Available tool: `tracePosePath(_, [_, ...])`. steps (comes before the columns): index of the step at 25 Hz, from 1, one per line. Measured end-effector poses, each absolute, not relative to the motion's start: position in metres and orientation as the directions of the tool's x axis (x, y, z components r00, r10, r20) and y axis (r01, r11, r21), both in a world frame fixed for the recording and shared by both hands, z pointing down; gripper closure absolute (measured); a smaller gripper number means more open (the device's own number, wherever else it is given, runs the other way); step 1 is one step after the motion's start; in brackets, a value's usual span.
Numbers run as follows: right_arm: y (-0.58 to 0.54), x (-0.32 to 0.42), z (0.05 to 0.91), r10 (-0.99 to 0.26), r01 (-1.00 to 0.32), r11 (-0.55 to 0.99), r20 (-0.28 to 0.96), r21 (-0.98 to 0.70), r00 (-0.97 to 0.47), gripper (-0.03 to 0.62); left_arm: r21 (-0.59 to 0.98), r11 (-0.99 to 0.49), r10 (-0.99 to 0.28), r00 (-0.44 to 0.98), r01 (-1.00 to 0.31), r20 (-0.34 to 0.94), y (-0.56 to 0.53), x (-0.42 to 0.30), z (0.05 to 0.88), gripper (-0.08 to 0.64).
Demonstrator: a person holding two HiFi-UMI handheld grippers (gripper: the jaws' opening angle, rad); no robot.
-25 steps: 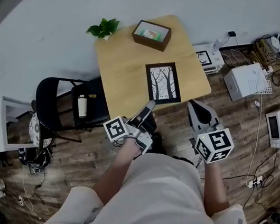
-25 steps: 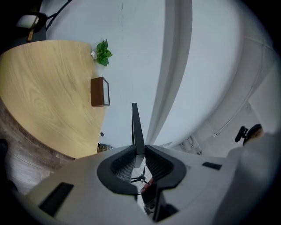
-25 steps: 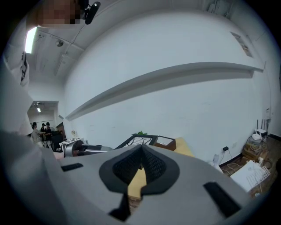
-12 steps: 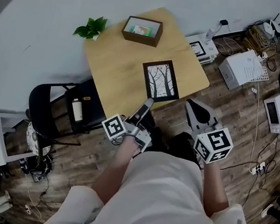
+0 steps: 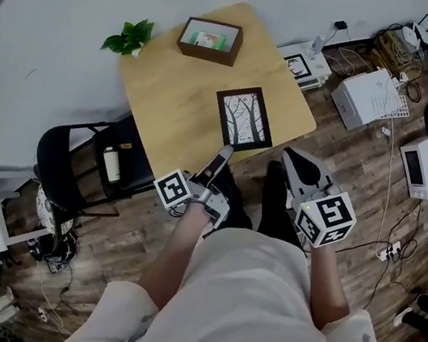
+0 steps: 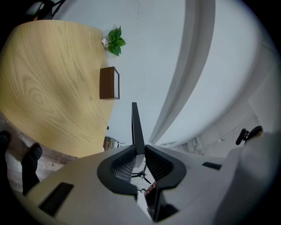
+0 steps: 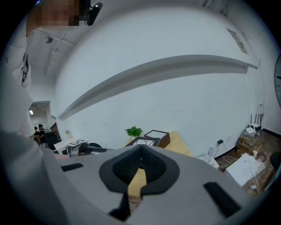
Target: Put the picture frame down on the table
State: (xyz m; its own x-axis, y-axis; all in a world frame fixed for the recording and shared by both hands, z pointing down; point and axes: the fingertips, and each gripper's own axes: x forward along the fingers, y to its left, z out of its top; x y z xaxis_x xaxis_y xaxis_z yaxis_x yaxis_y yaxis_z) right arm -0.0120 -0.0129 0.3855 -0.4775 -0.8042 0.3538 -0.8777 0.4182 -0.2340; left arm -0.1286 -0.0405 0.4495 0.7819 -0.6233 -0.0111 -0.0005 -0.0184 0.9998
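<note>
**Pale wood bench, frame held above it**

Wooden bench point(image 5: 170, 93) stands against a white wall. The picture frame point(image 5: 244, 118) hangs level over the bench's near side. The left gripper point(image 5: 220, 157) has its fingers clamped on the frame's near edge. The right gripper point(image 5: 293, 162) hovers beside it off the bench, fingers together, holding nothing. A brown box point(image 5: 210, 40) and a plant point(image 5: 127, 36) sit at the far edge.

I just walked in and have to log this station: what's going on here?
A person holds a gripper in each hand at a wooden table. The left gripper is shut on the near edge of a tree-print picture frame, over the table; whether it already rests on the wood isn't clear. The right gripper is shut and empty, off the table's near side. A brown box and a small plant sit at the far side.
</note>
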Motion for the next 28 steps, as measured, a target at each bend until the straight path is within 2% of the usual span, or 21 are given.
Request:
tracePosePath(5, [-0.02,-0.017,0.383,-0.794,-0.866,0.442,0.348,-0.233,-0.499,0.592,1.0,-0.011,-0.636,0.772,-0.004,-0.004,-0.04,-0.131,0.452,0.494])
tracePosePath(15, [-0.073,0.02,0.389,-0.758,-0.834,0.491,0.348,-0.251,-0.552,0.592,0.999,0.031,-0.657,0.753,-0.017,0.033,-0.078,-0.086,0.467,0.494])
tracePosePath(28, [-0.126,0.052,0.421,-0.652,-0.748,0.589,0.368,-0.305,-0.663,0.592,0.995,0.066,-0.711,0.696,-0.073,0.098,-0.123,-0.04,0.5,0.494])
